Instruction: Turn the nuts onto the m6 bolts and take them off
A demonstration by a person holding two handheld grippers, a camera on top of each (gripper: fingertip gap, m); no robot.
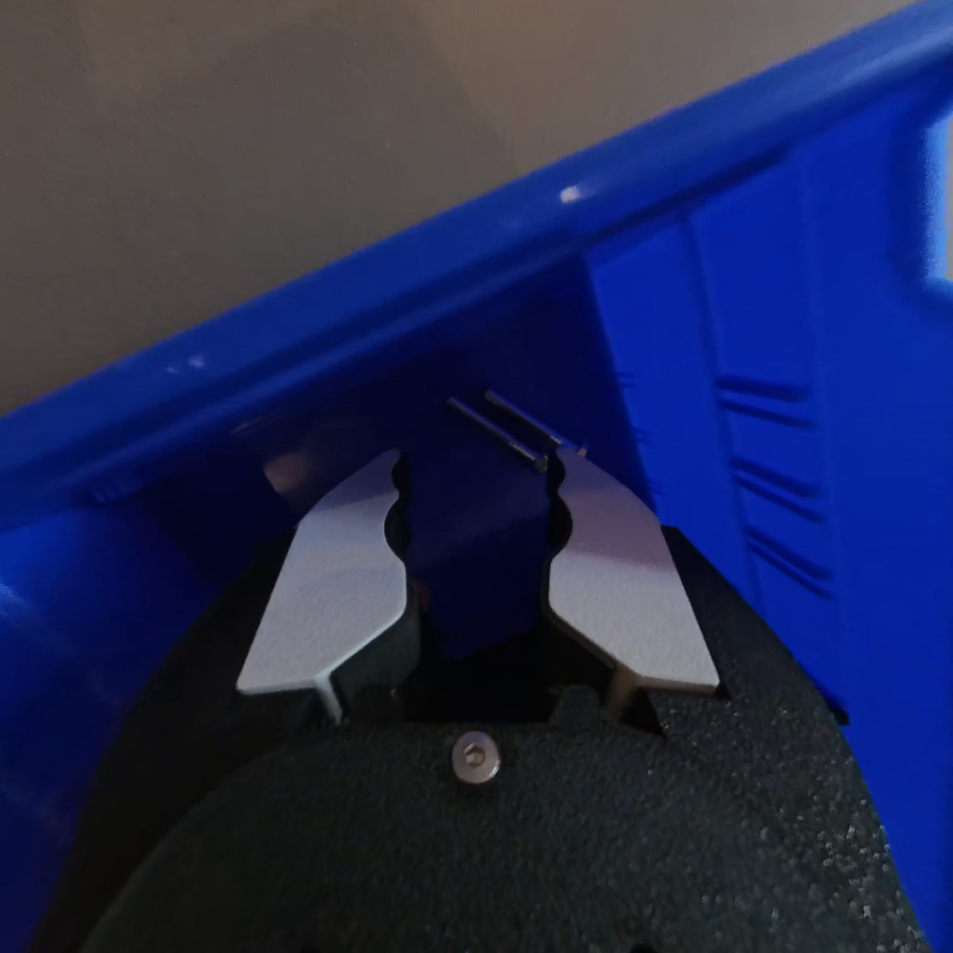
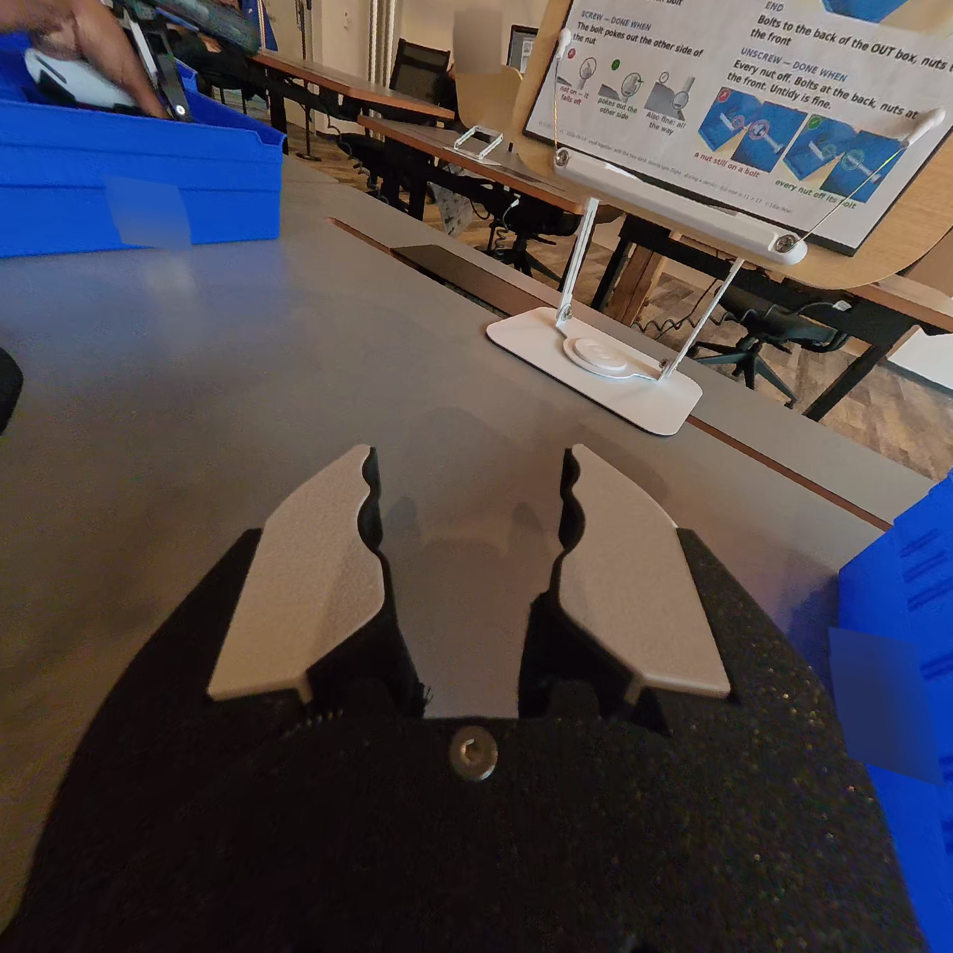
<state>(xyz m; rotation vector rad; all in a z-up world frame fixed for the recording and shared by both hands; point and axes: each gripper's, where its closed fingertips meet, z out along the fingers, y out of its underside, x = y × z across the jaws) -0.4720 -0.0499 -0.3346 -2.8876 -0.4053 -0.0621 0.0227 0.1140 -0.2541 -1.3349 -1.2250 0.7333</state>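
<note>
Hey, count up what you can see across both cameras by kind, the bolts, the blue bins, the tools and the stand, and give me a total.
Bolts: 2, lying side by side in the bin
Blue bins: 2 on the gray table
Tools: 2, both open with nothing held, left and right
Stand with an instruction sheet: 1
Total: 7

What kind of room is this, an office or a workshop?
Probably an office-style workroom used as a workbench: long desks and swivel chairs behind, blue parts bins and an instruction sheet on a stand on the grey table.
</note>
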